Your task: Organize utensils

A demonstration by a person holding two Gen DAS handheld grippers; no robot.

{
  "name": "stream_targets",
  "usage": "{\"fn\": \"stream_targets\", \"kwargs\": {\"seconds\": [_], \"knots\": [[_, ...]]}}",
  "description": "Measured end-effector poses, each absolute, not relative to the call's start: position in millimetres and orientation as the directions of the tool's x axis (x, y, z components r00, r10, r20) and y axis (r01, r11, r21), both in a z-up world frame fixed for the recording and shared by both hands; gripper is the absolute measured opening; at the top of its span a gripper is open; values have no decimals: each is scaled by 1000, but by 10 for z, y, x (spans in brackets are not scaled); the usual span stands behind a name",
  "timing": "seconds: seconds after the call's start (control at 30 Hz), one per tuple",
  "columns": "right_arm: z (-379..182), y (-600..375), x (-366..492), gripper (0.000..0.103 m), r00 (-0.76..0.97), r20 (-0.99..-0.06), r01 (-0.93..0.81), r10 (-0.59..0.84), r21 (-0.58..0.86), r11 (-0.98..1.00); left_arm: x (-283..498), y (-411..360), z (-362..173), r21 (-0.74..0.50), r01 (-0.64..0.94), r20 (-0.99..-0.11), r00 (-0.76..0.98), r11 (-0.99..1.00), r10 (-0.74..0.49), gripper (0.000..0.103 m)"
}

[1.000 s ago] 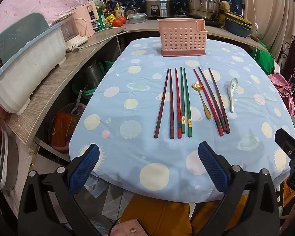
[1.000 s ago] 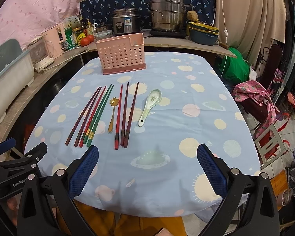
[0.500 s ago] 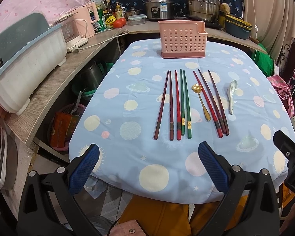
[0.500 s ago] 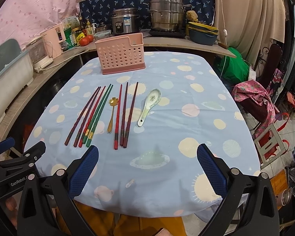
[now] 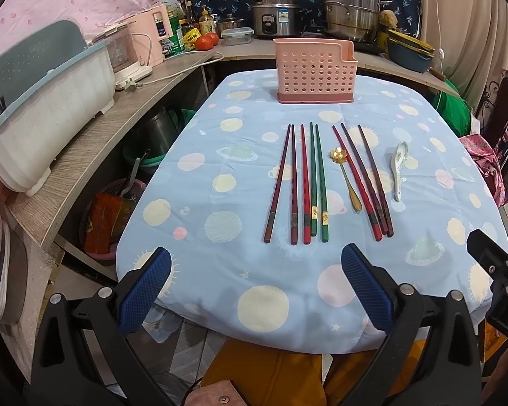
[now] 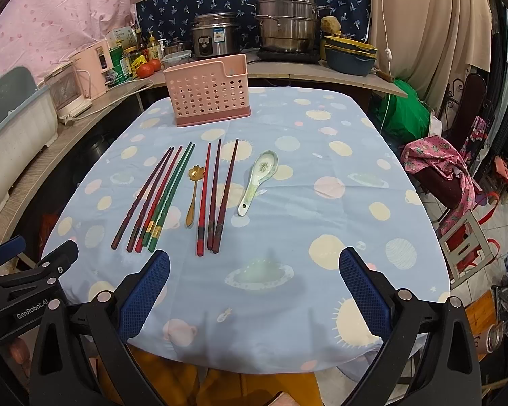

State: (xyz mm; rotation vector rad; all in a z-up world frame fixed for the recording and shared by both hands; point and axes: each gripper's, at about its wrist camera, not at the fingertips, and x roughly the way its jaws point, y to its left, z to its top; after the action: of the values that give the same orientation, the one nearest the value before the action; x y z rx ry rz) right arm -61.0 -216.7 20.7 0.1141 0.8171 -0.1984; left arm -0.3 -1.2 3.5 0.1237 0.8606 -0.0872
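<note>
Several chopsticks lie side by side on the blue dotted tablecloth [image 5: 193, 237]: a left group with green ones [image 5: 316, 179] and a dark red right group [image 5: 365, 179]. A gold spoon [image 5: 346, 177] lies between the groups, and a white ceramic spoon [image 5: 399, 169] lies at the right. A pink perforated utensil basket [image 5: 316, 71] stands upright at the table's far end. My left gripper [image 5: 255, 291] is open and empty above the near table edge. My right gripper [image 6: 254, 291] is open and empty; the chopsticks [image 6: 216, 193], ceramic spoon [image 6: 257, 179] and basket [image 6: 208, 89] lie ahead of it.
A counter [image 5: 94, 142] runs along the left and back with a white tub [image 5: 47, 115], a pink appliance, bottles, tomatoes, a rice cooker [image 5: 276, 15] and a steel steamer pot [image 5: 350, 8]. Chairs and cloth [image 6: 447, 169] stand right of the table.
Both grippers have edged slightly forward toward the table; the utensils and basket have not moved.
</note>
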Motion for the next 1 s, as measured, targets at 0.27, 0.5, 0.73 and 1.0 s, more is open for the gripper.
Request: {"fn": "stream_targets", "kwargs": {"seconds": [0.27,0.5,0.73,1.0], "knots": [[202,-2168,-607,96,667,-734,219,-131,25,975,0,-16,26,73,127,-759,650,989,-27,96],[193,-2165,-611,96,666,-735,219,-130,26,975,-1,-23,25,76,130,-759,650,989,-27,96],[190,-2167,-609,96,665,-735,220,-130,26,975,-12,-61,24,79,138,-757,653,987,-31,96],[191,-2171,-608,96,665,-736,219,-129,27,975,-6,-48,24,74,133,-757,653,988,-31,96]]}}
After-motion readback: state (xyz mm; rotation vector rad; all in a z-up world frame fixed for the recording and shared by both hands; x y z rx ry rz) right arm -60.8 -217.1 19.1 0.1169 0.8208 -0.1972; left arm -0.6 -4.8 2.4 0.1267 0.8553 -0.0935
